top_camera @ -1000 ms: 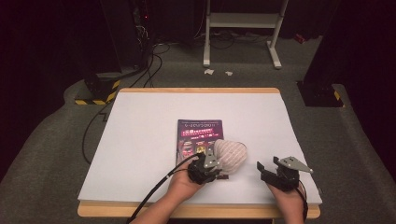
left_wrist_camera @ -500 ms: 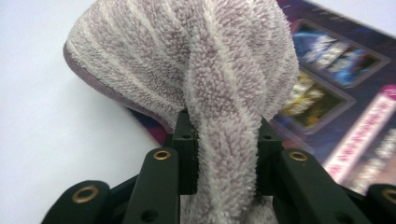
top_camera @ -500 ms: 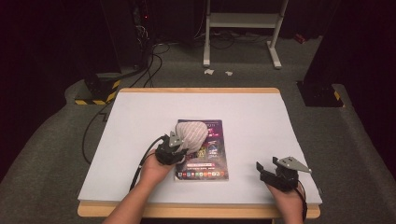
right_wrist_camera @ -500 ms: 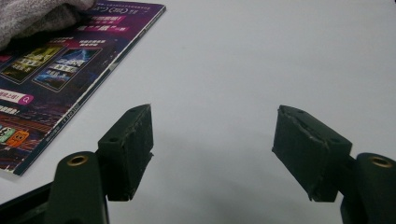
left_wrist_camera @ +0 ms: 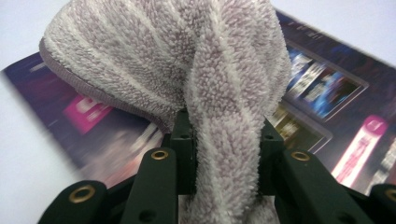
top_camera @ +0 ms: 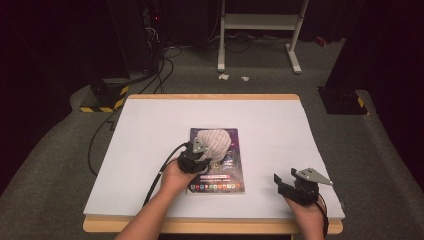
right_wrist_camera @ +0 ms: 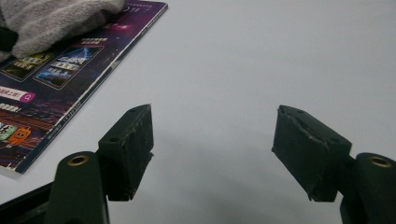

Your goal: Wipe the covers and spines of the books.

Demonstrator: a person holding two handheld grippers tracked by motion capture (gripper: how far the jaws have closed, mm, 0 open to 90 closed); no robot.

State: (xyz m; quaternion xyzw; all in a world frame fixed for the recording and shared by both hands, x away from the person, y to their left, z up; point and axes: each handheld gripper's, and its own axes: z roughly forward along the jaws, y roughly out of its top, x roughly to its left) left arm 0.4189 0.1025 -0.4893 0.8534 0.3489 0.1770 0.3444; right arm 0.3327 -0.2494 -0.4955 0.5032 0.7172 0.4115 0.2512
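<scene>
Wiping step in hand: left claw (top_camera: 200, 154) pinches a bunched towel (top_camera: 214, 142) pressed on the book (top_camera: 227, 175) at mid tabletop (top_camera: 150, 125), while right claw (top_camera: 292, 181), wide open and empty, rests near right; next move likely calls for steady, flat strokes.

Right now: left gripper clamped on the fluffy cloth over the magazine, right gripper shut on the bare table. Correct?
Not quite. The right gripper is open: in the right gripper view its jaws stand wide apart over the bare white table with nothing between them. The rest holds: the left gripper is clamped on the fluffy cloth over the magazine.
</scene>
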